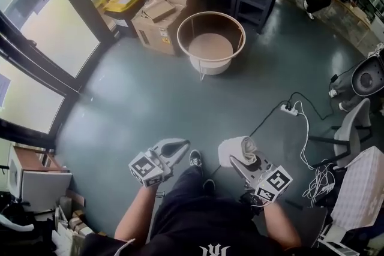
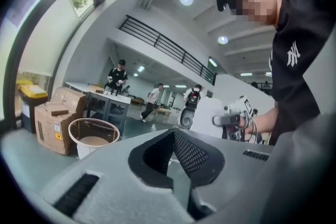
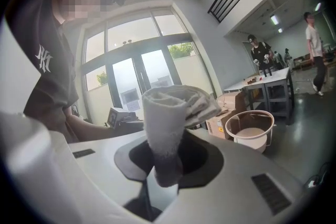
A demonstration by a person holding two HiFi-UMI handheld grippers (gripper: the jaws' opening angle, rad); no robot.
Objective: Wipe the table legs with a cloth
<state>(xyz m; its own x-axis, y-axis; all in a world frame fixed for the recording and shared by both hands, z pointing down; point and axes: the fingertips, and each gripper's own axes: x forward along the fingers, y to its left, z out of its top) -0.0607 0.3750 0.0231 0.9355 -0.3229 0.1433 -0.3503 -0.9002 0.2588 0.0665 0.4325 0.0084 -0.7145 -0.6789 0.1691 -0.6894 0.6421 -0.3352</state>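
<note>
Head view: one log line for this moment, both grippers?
phase: pre-wipe | left gripper: shut, empty | right gripper: shut on cloth | round table: ahead on floor, untouched

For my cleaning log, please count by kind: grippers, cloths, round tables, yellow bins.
grippers: 2, left gripper and right gripper
cloth: 1
round table: 1
yellow bin: 1
total: 5

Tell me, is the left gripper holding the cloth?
No, the left gripper has nothing between its jaws, while the cloth is clamped in the right gripper.
</note>
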